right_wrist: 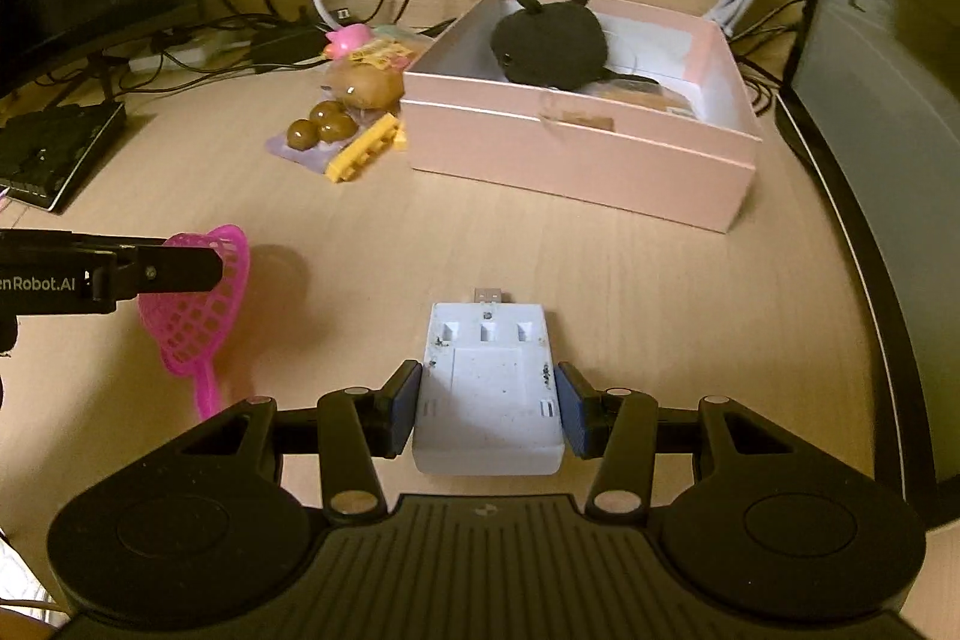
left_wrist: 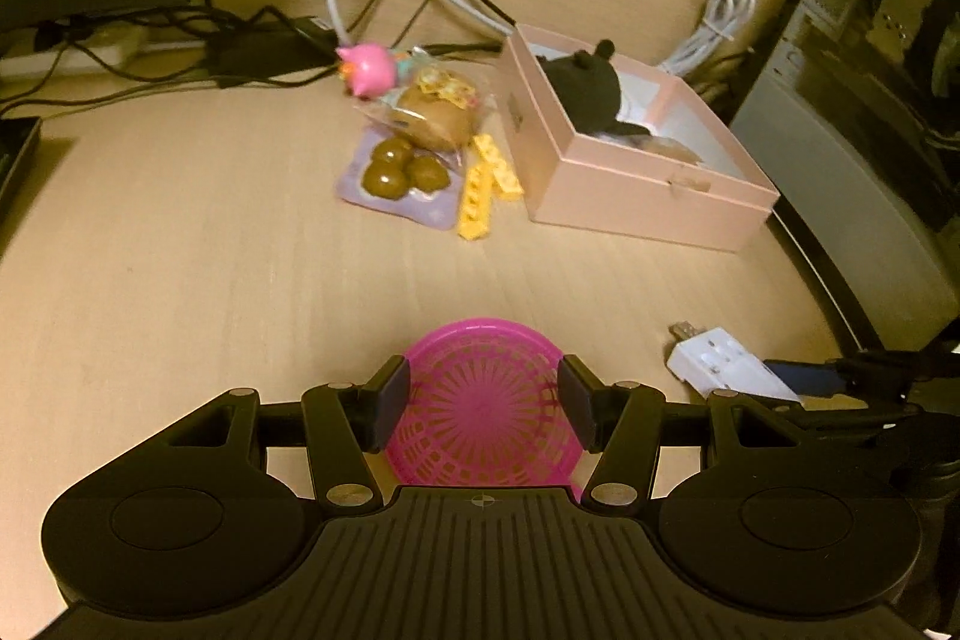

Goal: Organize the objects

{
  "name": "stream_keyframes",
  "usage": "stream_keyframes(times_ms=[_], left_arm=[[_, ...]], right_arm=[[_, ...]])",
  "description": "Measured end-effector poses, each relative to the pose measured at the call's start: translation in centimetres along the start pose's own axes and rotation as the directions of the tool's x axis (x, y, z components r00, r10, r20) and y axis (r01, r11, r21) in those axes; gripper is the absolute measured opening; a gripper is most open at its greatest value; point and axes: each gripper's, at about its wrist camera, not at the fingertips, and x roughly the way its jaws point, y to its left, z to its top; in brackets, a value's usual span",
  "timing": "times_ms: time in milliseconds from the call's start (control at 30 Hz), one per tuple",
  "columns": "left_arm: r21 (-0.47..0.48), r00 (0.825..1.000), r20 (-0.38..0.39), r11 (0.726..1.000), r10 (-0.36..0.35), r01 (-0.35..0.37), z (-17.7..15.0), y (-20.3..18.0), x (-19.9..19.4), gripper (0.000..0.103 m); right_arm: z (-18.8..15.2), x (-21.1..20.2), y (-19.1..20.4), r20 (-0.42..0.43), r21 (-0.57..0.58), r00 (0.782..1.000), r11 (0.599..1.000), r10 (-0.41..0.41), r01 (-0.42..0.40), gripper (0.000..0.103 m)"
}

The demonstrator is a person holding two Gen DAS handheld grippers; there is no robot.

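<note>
The left gripper (left_wrist: 483, 403) fingers clamp the rim of a light, springy pink strainer (left_wrist: 480, 412) above the table (left_wrist: 180, 250); the right gripper (right_wrist: 489, 409) fingers are closed on a stiff white charger (right_wrist: 489, 388), held by its flat sides, near the pink box (right_wrist: 576, 160)

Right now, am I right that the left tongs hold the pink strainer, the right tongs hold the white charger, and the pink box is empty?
Not quite: the box is not empty. The right wrist view shows a black plush inside. The left tongs do hold the strainer, and the right tongs hold the charger.
</note>
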Motion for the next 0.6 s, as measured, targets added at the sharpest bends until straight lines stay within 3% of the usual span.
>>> stream_keyframes(times_ms=[267,400,600], left_arm=[[-0.008,1.0,-0.006,1.0,0.006,-0.006,0.0,0.0,0.0,0.059],[-0.014,1.0,-0.005,1.0,0.015,-0.015,0.0,0.0,-0.1,0.059],[-0.022,1.0,-0.005,0.999,0.026,-0.026,-0.4,0.1,-0.6,0.059]], right_arm=[[-0.4,0.3,-0.1,-0.014,0.007,1.0,1.0,0.003,-0.003,0.049],[-0.4,0.2,0.1,-0.016,0.008,1.0,1.0,0.012,-0.012,0.058],[-0.6,-0.1,1.0,-0.027,-0.008,0.997,0.997,0.077,-0.077,0.062]])
